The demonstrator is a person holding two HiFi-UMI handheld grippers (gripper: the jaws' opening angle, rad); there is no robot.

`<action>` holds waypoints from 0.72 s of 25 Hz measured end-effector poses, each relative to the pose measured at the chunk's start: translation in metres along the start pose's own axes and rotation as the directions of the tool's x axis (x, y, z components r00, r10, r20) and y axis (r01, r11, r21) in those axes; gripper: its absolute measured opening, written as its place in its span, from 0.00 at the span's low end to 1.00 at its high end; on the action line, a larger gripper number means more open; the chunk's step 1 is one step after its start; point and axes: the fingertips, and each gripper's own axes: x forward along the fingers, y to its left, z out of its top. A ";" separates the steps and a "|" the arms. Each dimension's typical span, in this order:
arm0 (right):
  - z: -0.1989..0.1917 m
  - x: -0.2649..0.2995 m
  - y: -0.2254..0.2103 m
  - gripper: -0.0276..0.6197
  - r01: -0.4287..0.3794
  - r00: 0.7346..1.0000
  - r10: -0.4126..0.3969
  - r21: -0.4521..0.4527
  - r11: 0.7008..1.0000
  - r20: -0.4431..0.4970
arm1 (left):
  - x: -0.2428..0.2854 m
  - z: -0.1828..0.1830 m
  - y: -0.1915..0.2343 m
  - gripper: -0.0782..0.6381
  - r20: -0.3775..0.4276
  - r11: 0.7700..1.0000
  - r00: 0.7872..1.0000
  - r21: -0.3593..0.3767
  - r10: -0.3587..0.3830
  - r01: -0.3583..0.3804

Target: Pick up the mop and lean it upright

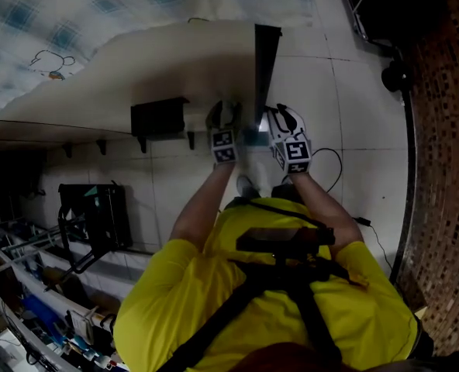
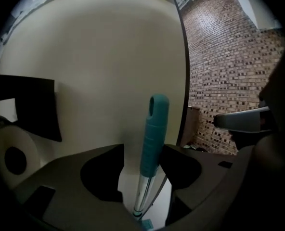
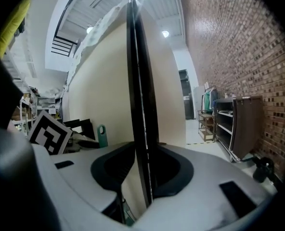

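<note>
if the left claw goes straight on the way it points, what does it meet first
Most likely the teal mop handle, which stands between the open jaws of the left claw. The cream panel is behind it, though depth is hard to judge.

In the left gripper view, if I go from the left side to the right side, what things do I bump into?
A white round thing with a dark hole → teal mop handle → black edge of the cream board → brick wall.
</note>
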 end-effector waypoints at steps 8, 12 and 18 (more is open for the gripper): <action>-0.003 0.004 0.002 0.21 -0.017 1.000 0.017 -0.001 1.000 -0.003 | -0.016 0.000 0.001 0.43 0.009 1.000 1.000 0.000 0.025 -0.025; -0.002 0.001 0.004 0.21 -0.030 1.000 0.030 0.000 1.000 0.006 | -0.037 0.009 -0.005 0.43 0.037 1.000 0.999 -0.005 0.019 -0.019; 0.003 -0.003 0.001 0.21 -0.044 0.999 0.044 -0.007 0.999 0.014 | -0.089 0.028 -0.009 0.14 0.113 0.999 0.993 -0.019 0.041 -0.039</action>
